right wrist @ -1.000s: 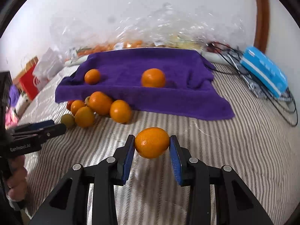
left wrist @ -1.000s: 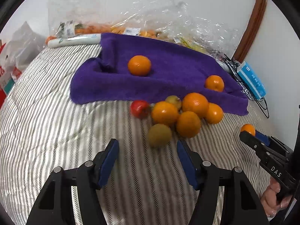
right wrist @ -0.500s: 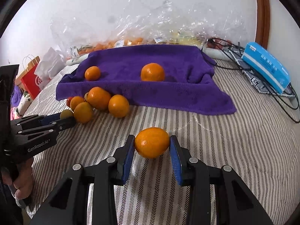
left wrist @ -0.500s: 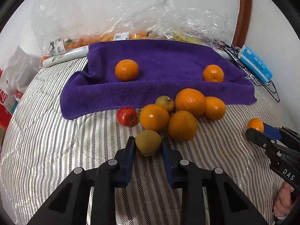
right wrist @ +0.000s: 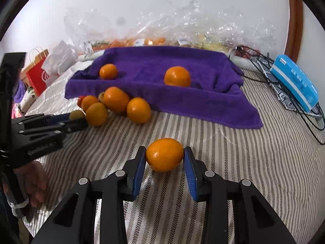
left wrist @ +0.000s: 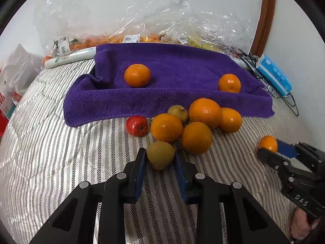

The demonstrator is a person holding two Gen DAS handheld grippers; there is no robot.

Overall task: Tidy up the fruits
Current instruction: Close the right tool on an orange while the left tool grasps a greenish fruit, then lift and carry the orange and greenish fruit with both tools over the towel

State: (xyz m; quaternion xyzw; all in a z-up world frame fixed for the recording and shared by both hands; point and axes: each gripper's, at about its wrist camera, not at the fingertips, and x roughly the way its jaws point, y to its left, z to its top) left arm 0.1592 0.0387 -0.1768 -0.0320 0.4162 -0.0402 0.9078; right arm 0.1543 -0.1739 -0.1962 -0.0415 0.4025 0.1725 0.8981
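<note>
My left gripper (left wrist: pixel 160 156) is shut on a green-brown kiwi (left wrist: pixel 160 155) at the front of a fruit pile: several oranges (left wrist: pixel 196 137), a second kiwi (left wrist: pixel 178 110) and a small red apple (left wrist: pixel 136 125) on the striped bed. My right gripper (right wrist: pixel 165 155) is shut on an orange (right wrist: pixel 164 154) just above the bed, to the right of the pile. It also shows in the left wrist view (left wrist: pixel 268 143). A purple towel (left wrist: pixel 178 65) behind the pile holds two oranges (left wrist: pixel 137 75) (left wrist: pixel 229 83).
Clear plastic bags of produce (left wrist: pixel 142 26) lie against the wall behind the towel. A blue box (right wrist: pixel 294 81) and black cables (right wrist: pixel 262 61) lie at the right. A red paper bag (right wrist: pixel 38 71) stands at the left edge.
My left gripper moved forward to the pile and shut on the front kiwi. My right gripper kept hold of its orange and moved a little lower over the bed.
</note>
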